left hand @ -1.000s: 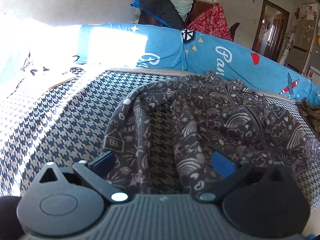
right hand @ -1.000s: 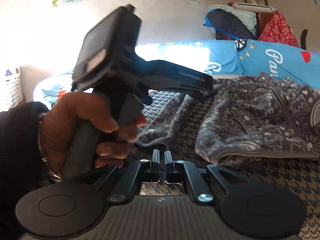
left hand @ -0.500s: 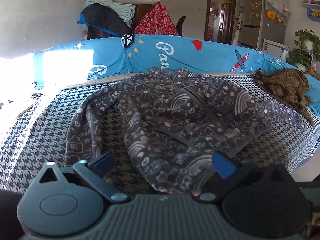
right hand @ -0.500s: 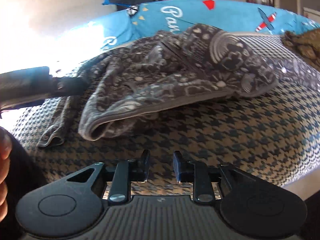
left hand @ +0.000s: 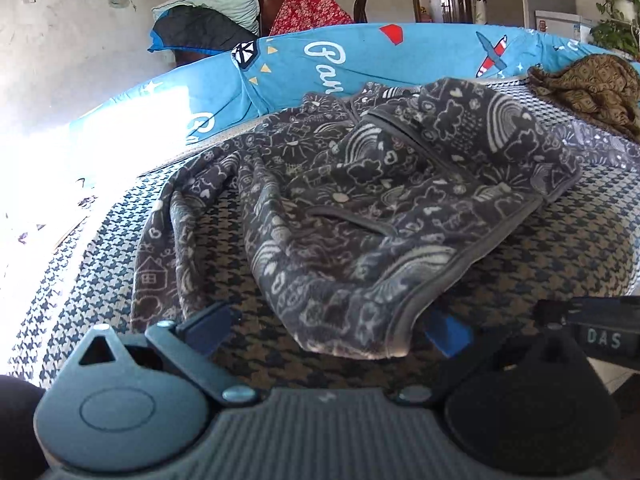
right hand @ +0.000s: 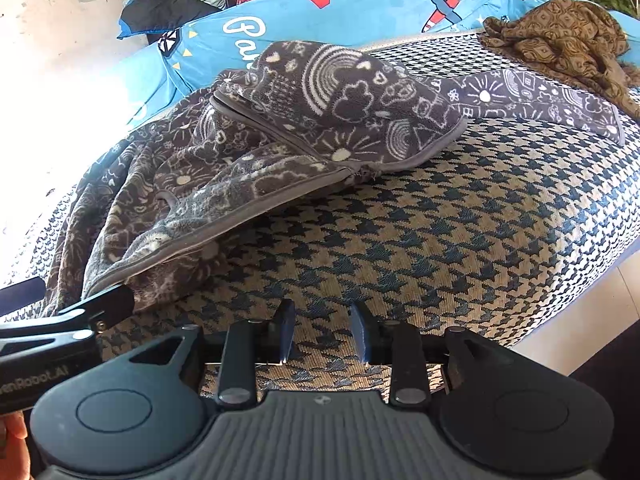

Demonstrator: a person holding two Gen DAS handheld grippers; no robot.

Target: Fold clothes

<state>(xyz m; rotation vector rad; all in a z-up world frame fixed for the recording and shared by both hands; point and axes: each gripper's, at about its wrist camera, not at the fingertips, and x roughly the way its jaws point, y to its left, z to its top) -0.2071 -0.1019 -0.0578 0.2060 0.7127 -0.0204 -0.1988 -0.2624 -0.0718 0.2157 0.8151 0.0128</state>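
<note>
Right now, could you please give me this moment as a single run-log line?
left gripper: open, astride grey jacket hem | right gripper: opening, empty, over houndstooth cover | brown garment: untouched

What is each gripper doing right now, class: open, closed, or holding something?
Left gripper: open wide, hem corner of the grey doodle-print jacket between its jaws, not pinched.
Right gripper: jaws opening, nothing between them.

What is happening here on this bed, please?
A person with a gripper in each hand is folding a dark grey fleece jacket with white doodle print, which lies crumpled on the houndstooth bed cover. The left gripper is open around the jacket's near hem. The right gripper is opening over bare cover, holding nothing.
</note>
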